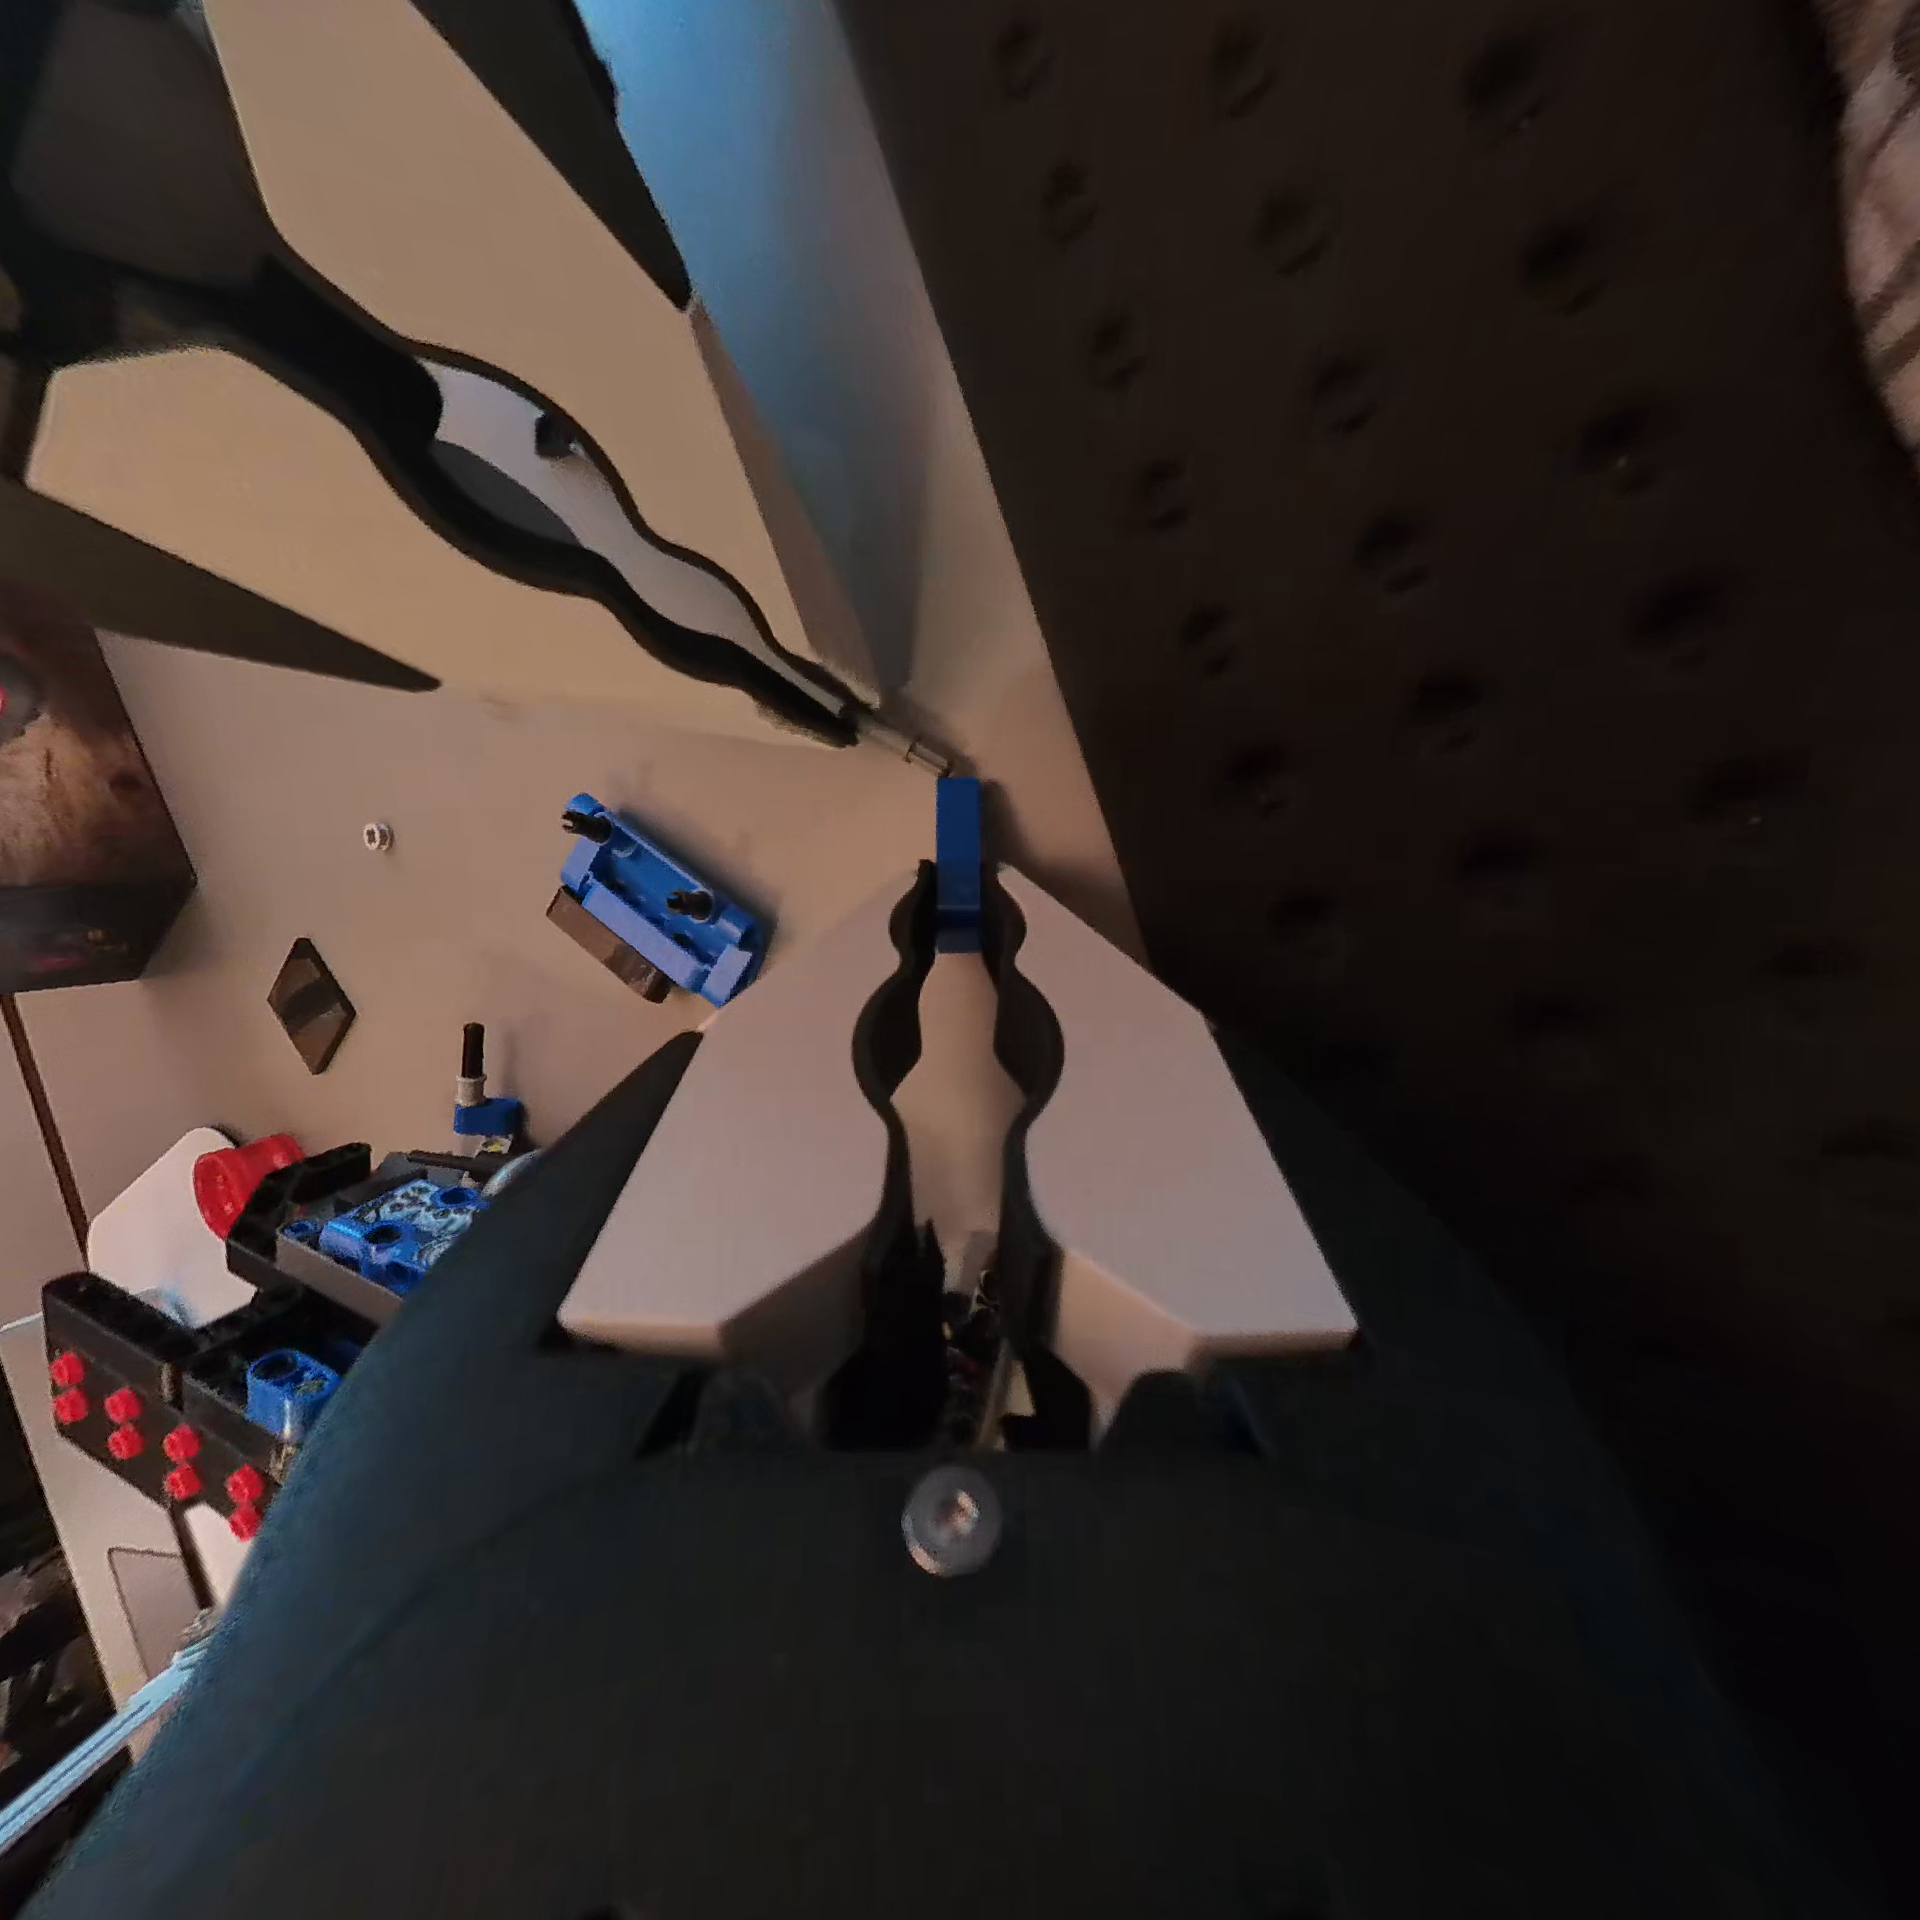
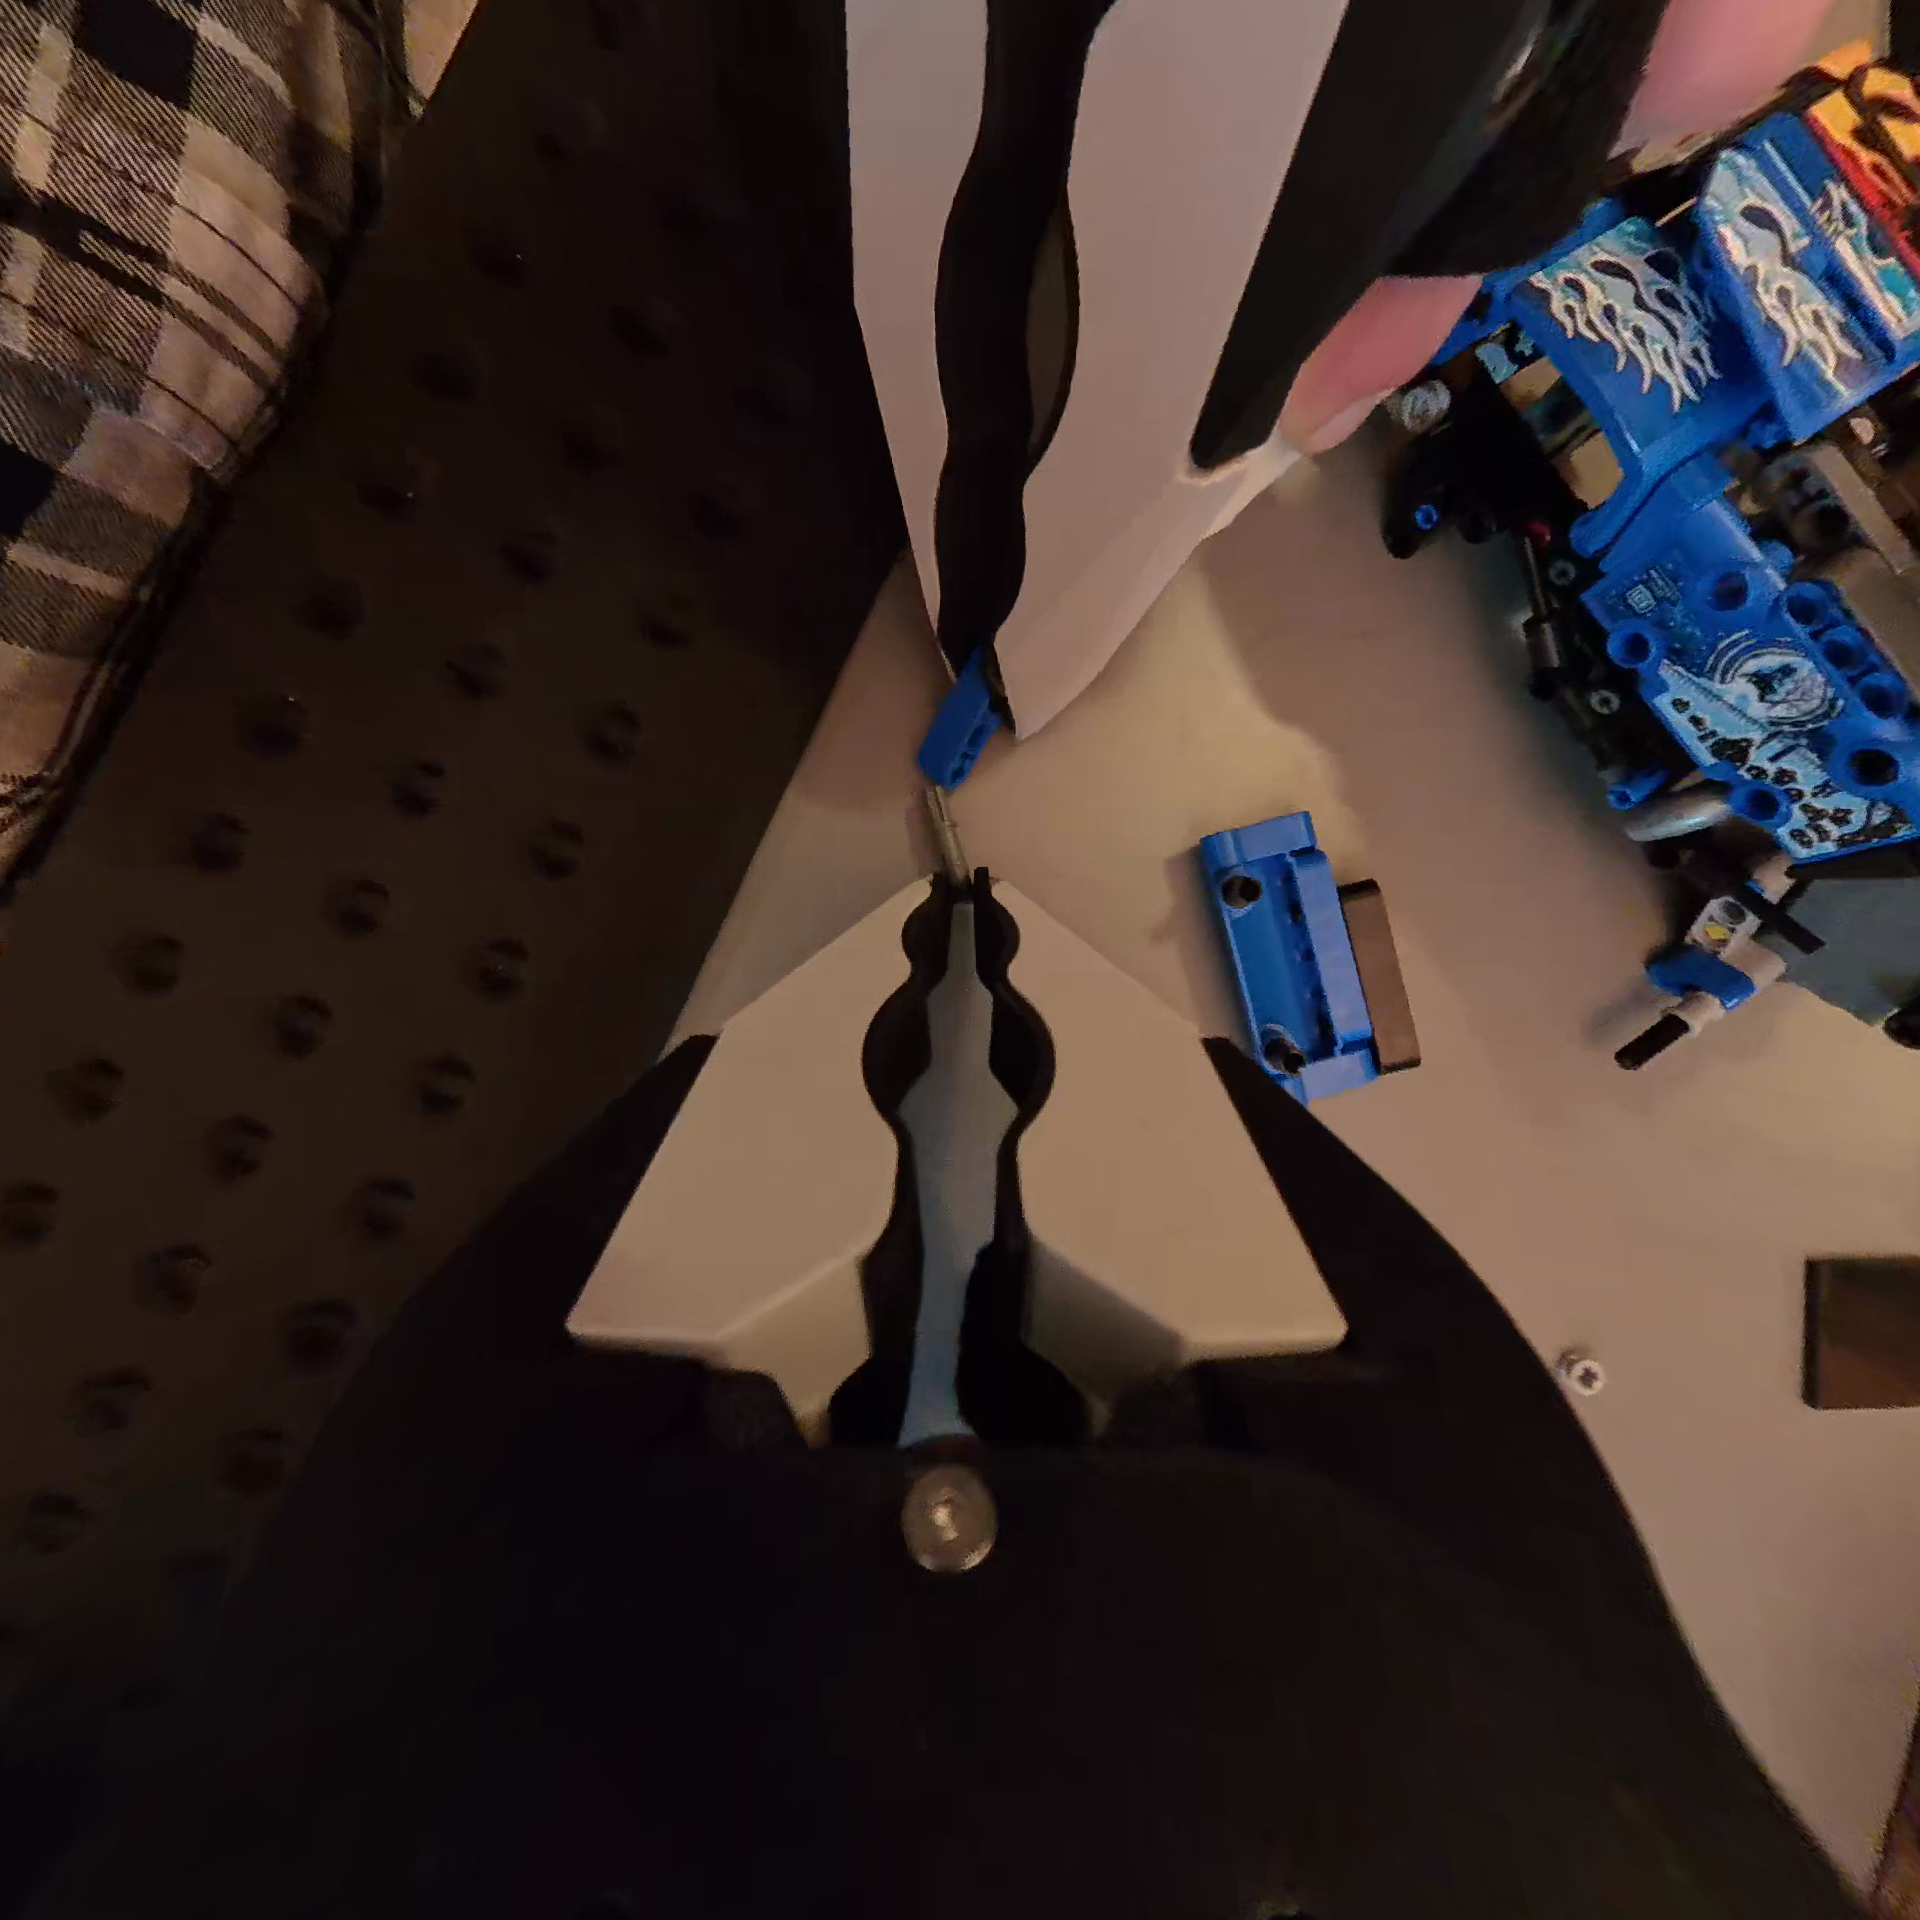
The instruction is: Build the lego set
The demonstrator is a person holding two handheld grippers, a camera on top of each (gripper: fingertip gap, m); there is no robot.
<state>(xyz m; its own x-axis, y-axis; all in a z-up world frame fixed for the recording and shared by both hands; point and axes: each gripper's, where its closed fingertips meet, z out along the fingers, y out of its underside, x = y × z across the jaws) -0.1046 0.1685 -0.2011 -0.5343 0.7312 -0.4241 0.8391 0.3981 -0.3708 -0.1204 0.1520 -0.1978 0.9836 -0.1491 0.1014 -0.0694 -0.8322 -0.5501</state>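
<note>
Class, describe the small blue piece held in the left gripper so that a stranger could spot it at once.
Start at the big blue patterned model on the pale table. Away from it the two grippers meet tip to tip; the left gripper pinches a small blue connector, and the right gripper holds a thin grey pin against its end. Unlike the larger blue frame lying flat nearby, it is held.

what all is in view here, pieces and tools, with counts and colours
small connector: 1, blue, held by left gripper
thin axle: 1, grey, held by right gripper, tip at the connector
panel piece: 1, blue on a dark block, flat on table
truck model: 1, blue and black with flame decals, table edge
small bush: 1, grey, loose on table
dark tile: 1, on table
studded mat: 1, black, beside table
left gripper: 1, black fingers
right gripper: 1, black fingers
</note>
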